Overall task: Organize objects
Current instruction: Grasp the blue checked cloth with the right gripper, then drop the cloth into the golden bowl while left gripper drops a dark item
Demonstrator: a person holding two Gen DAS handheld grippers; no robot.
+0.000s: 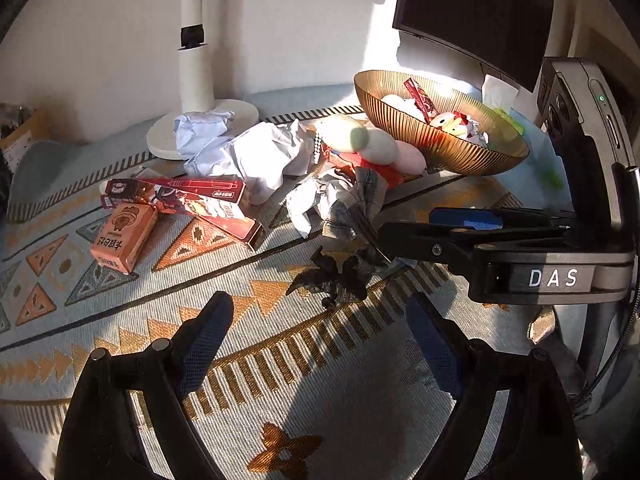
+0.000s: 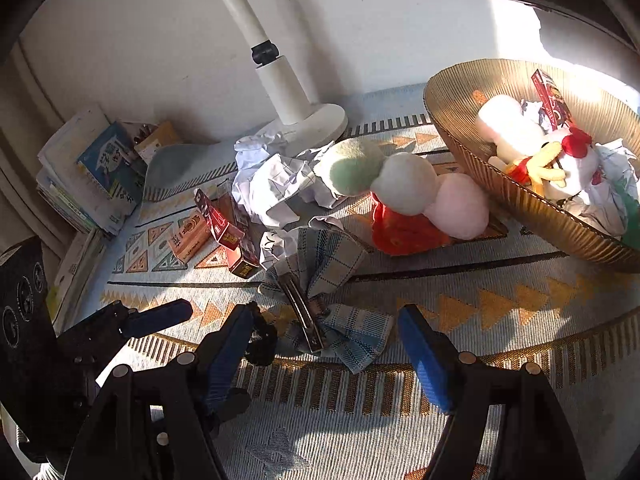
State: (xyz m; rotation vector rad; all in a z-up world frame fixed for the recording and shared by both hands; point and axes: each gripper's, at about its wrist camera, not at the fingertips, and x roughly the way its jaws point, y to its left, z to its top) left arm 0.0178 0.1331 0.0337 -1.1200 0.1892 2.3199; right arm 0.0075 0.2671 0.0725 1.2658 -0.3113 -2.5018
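You're holding both grippers low over the patterned rug (image 2: 500, 276), and neither one is gripping anything rn. Your right gripper (image 2: 326, 344) is sitting wide open, blue pads spread either side of the plaid cloth (image 2: 336, 264) — a crumpled checked thing w/ a metal clip (image 2: 300, 312) lying across it. The cloth is lying on the rug just ahead of the fingertips, between them, not touching either pad as far as I can tell. Your left gripper (image 1: 316, 344) is also hanging wide open over bare rug, w/ a small dark figure (image 1: 334, 280) sitting just ahead of it.

In the left wrist view your right gripper (image 1: 384, 236) is reaching in from the right, tips right at the plaid cloth (image 1: 352, 204).

Rest of the pile: a plush w/ green, white and pink balls (image 2: 404, 188) is lying beside the ribbed gold bowl (image 2: 460, 120), touching a red packet (image 2: 404, 232). The bowl is already holding a chicken plush (image 2: 560, 168), a white plush and a red wrapper. Crumpled paper (image 2: 280, 184) is sitting near the white lamp base (image 2: 316, 120), and the red boxes (image 1: 188, 200) plus an orange carton (image 1: 120, 236) are lying farther left — well apart from the bowl. Books (image 2: 88, 172) are stacking up against the wall.
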